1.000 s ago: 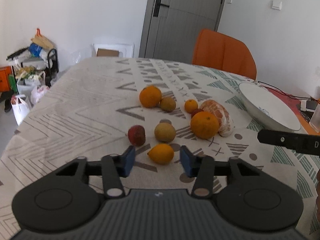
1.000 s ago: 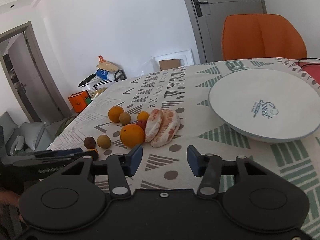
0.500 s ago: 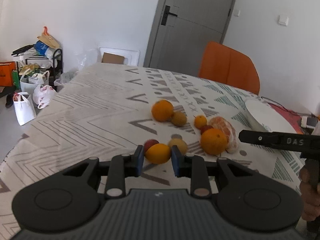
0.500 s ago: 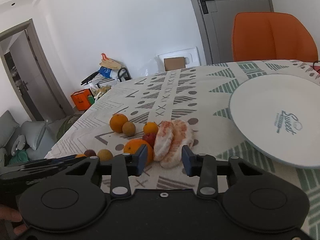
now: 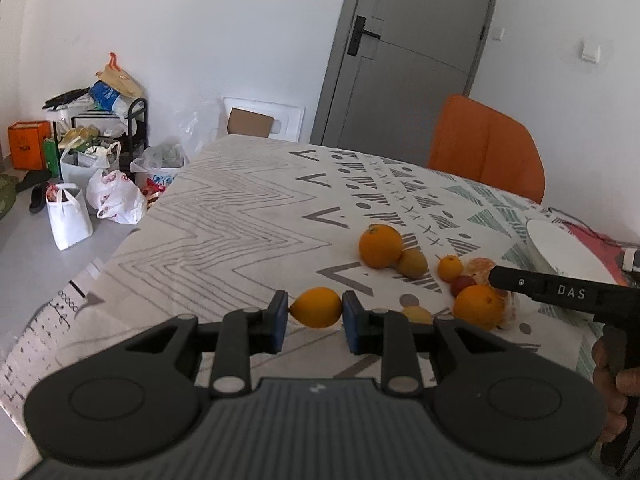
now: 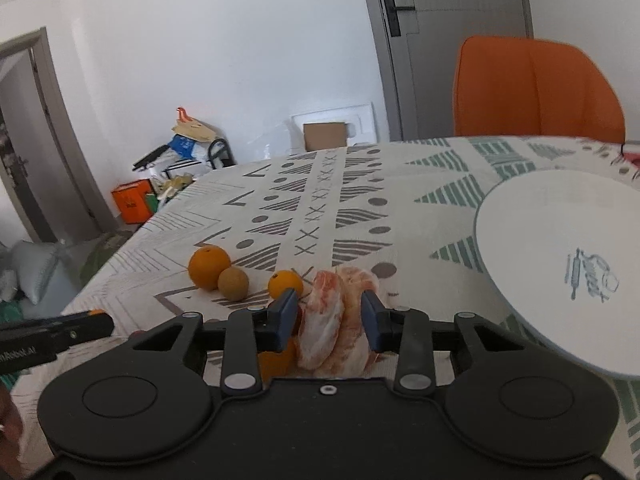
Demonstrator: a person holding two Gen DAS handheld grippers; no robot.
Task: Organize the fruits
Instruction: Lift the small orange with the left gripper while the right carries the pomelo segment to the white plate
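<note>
My left gripper (image 5: 315,312) is shut on a yellow lemon (image 5: 316,307) and holds it above the patterned tablecloth (image 5: 240,216). On the cloth lie a big orange (image 5: 380,240), a brown round fruit (image 5: 412,263), a small tangerine (image 5: 450,268), a red fruit (image 5: 463,285), another orange (image 5: 478,306) and peeled pomelo segments (image 6: 336,320). My right gripper (image 6: 330,316) has its jaws around the pomelo segments, with small gaps at the pads. A white plate (image 6: 560,256) lies at the right.
An orange chair (image 6: 536,88) stands behind the table by a grey door (image 5: 408,60). Bags and a cluttered rack (image 5: 96,140) sit on the floor at the left. The right gripper's body (image 5: 560,292) crosses the left wrist view near the fruit.
My left gripper closed on the lemon and lifted it off the cloth. My right gripper moved forward to the pomelo segments and narrowed around them.
</note>
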